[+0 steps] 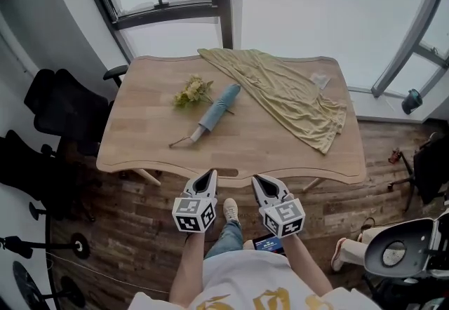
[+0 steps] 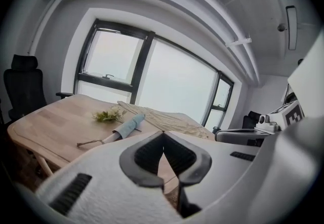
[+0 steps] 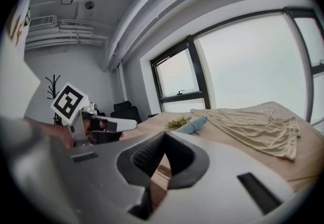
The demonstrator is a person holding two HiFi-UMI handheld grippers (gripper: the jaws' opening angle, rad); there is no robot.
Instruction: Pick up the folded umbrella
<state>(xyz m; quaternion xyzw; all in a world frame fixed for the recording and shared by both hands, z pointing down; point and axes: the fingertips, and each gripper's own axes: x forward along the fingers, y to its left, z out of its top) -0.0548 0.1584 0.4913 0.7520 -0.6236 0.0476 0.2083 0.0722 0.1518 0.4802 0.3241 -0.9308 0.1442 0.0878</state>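
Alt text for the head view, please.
A folded blue umbrella lies diagonally on a wooden table, between a small flower bunch and a yellow cloth. Short of its near edge, the left hand-held gripper and right hand-held gripper are shut, empty.

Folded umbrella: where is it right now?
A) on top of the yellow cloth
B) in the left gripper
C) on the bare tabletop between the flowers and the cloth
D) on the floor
C: in the head view the folded umbrella lies on the wooden table, with the flowers on one side and the yellow cloth on the other.
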